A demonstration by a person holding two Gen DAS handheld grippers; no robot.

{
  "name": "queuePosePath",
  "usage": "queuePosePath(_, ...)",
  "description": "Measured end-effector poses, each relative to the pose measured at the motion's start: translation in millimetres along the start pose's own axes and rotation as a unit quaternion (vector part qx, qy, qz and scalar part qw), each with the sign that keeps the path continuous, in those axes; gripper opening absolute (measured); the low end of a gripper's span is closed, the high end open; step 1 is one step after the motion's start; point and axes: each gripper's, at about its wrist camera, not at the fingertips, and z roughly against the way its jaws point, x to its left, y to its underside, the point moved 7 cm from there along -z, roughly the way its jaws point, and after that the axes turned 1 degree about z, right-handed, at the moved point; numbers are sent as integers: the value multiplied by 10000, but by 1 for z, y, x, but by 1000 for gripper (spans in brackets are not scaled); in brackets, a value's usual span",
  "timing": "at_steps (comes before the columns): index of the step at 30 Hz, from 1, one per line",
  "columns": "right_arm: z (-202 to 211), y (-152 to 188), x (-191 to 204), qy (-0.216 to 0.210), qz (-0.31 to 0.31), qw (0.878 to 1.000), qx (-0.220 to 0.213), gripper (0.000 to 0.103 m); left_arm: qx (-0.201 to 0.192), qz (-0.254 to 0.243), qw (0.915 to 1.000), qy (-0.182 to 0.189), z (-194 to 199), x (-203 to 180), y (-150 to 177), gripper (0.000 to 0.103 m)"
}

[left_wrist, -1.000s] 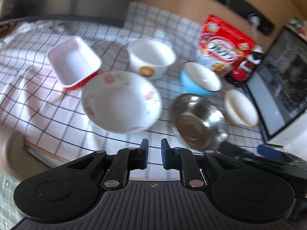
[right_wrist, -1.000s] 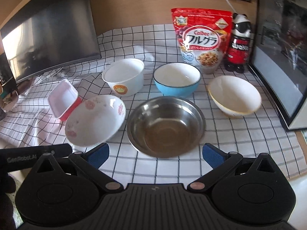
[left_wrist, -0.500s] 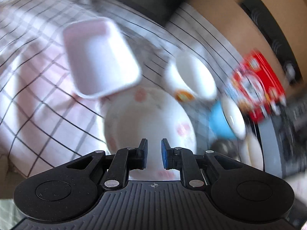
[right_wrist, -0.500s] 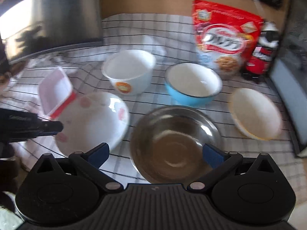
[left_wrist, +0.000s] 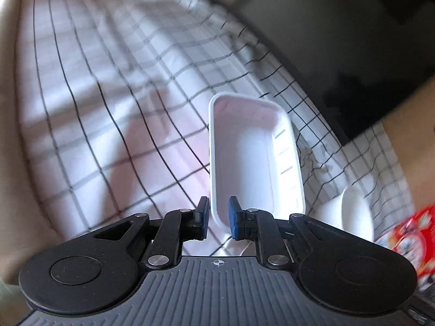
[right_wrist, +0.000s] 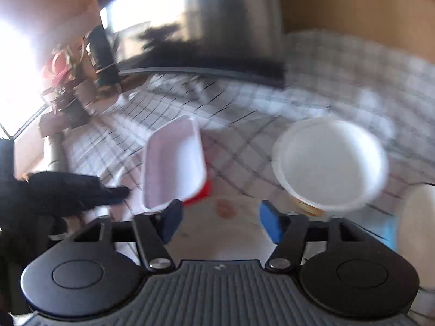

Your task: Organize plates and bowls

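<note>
A rectangular dish (left_wrist: 252, 163), white inside and red outside, lies on the checked cloth (left_wrist: 108, 108). My left gripper (left_wrist: 218, 212) is shut, with its tips at the dish's near corner. In the right wrist view the left gripper (right_wrist: 119, 190) sits just left of that rectangular dish (right_wrist: 174, 163), apart from it. My right gripper (right_wrist: 220, 217) hangs over a white bowl with pink flowers (right_wrist: 231, 241). Its jaws are closing, and no pad presses on anything. A white round bowl (right_wrist: 329, 163) stands to the right.
A blue bowl (right_wrist: 388, 233) sits at the right edge. A dark screen (right_wrist: 217, 27) stands behind the cloth. The left wrist view shows the white round bowl (left_wrist: 353, 212) and a red cereal bag (left_wrist: 407, 233) at the right. Cluttered shelves (right_wrist: 76, 81) stand far left.
The left gripper swung left from over the flowered bowl to the rectangular dish and rolled. The right gripper moved left from the steel bowl to the flowered bowl, and its jaws narrowed.
</note>
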Motion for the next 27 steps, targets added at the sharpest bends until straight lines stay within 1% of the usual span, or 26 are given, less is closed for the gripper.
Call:
queuePosePath(1,-17,-7,3,-55,-6,9999,87,53,57,70,9999,52,-8,2,-5,17)
queuePosePath(2,-30,-12,5,-8,-21,9998,175,52,82,44,10000,34,-17,4,-12,17)
queuePosePath(4,-62,-21,9,169,-96,9992,358,50,90,30,9997,-213,-31,11,-19,18)
queuePosePath(7,-99,-28,15,281,-243,9979,535,47,217,51,9995,-238,-45,16,-30,18)
queuePosePath(9,-115,-30,14,325,-467,9962,667,43,449,-4,9989,-133,-54,16,-34,18)
queuePosePath(12,-130,-29,14,191,-916,9923,811,41,846,-95,9963,94,-67,15,-44,19)
queuePosePath(14,-131,-30,16,171,-959,9925,736,41,862,-331,9956,162,-69,10,-57,18)
queuePosePath(17,-135,-37,16,254,-1049,9924,599,41,836,-854,9924,299,-73,-9,-77,18)
queuePosePath(20,-143,-51,11,301,-1289,9902,435,41,807,-1334,9873,321,-85,-30,-101,18)
queuePosePath(22,-151,-60,8,267,-1433,9886,390,41,803,-1589,9837,256,-97,-41,-116,18)
queuePosePath(25,-163,-68,3,266,-1613,9859,363,41,901,-1913,9773,108,-117,-48,-127,16)
queuePosePath(27,-165,-70,2,312,-1674,9851,251,43,937,-1930,9766,150,-121,-51,-131,17)
